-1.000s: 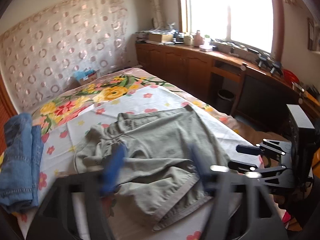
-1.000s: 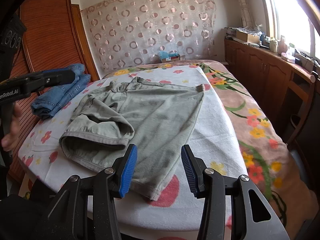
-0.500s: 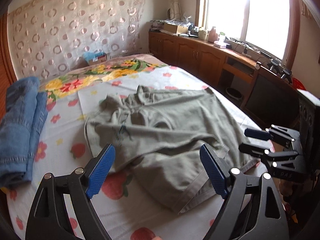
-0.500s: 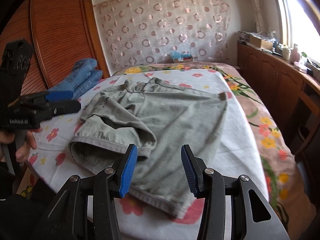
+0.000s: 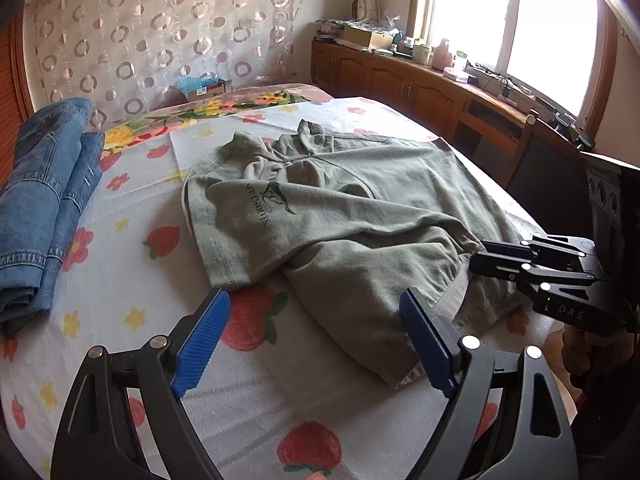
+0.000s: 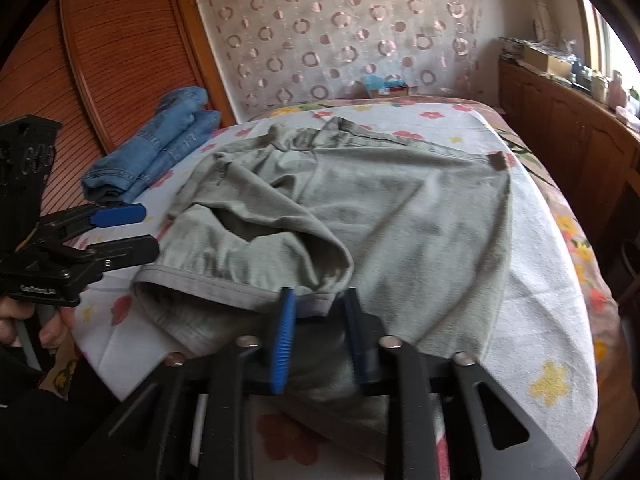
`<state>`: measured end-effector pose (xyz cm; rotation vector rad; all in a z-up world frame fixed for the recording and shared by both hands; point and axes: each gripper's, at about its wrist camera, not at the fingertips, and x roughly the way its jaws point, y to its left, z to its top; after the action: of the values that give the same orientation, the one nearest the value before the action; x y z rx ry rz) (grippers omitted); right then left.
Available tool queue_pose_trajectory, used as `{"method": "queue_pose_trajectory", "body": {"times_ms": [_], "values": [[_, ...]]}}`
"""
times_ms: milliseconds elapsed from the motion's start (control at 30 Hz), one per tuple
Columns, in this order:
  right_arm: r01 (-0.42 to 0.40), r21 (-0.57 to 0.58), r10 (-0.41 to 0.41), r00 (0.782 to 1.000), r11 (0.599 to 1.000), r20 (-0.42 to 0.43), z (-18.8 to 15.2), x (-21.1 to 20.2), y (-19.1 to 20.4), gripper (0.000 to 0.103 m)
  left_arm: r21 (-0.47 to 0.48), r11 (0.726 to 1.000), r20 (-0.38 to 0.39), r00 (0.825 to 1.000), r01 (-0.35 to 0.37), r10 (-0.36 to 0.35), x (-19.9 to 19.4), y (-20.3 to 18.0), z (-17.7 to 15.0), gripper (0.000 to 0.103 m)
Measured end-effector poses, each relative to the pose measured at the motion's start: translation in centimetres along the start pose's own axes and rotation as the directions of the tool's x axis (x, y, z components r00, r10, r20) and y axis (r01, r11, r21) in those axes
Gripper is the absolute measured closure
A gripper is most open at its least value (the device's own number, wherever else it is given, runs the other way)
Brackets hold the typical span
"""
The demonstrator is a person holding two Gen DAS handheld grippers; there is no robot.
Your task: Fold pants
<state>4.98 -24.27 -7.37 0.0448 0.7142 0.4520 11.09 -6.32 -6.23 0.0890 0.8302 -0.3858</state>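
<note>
Folding barely begun: grey-green pants (image 5: 360, 216) lie rumpled ahead of the wide-spread left gripper (image 5: 316, 344); the right gripper (image 6: 318, 336), jaws narrowed, brackets a hem, grasp uncertain.

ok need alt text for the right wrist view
The right gripper has its blue jaws closing on the near hem of grey-green pants spread on a floral bed. The left gripper hovers at left; folded jeans lie behind.
</note>
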Motion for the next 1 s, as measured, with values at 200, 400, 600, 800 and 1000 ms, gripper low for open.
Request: {"method": "queue_pose_trajectory", "body": {"times_ms": [200, 400, 600, 800, 1000], "values": [[-0.006, -0.015, 0.007, 0.997, 1.000, 0.079, 0.5, -3.0, -0.5, 0.097, 0.008, 1.000, 0.013, 1.000, 0.000, 0.000, -0.4, -0.1, 0.0, 0.016], [0.006, -0.024, -0.003, 0.990, 1.000, 0.144, 0.1, -7.9, -1.6, 0.097, 0.030, 1.000, 0.033, 0.999, 0.010, -0.011, -1.2, -1.1, 0.3, 0.016], [0.031, -0.022, -0.028, 0.993, 0.999, 0.118, -2.0, -9.1, -1.5, 0.097, 0.055, 0.998, 0.025, 0.999, 0.024, -0.026, -0.9, -2.3, 0.5, 0.016], [0.067, -0.008, -0.066, 0.995, 0.998, 0.079, -2.6, -9.7, -0.9, 0.097, 0.053, 0.998, 0.008, 1.000, 0.030, -0.030, -0.4, -2.5, 0.5, 0.016], [0.068, 0.018, -0.068, 0.998, 0.998, 0.017, -2.9, -9.0, -1.2, 0.097, 0.051, 0.998, -0.002, 1.000, 0.028, -0.028, 0.0, -2.6, 0.3, 0.016]]}}
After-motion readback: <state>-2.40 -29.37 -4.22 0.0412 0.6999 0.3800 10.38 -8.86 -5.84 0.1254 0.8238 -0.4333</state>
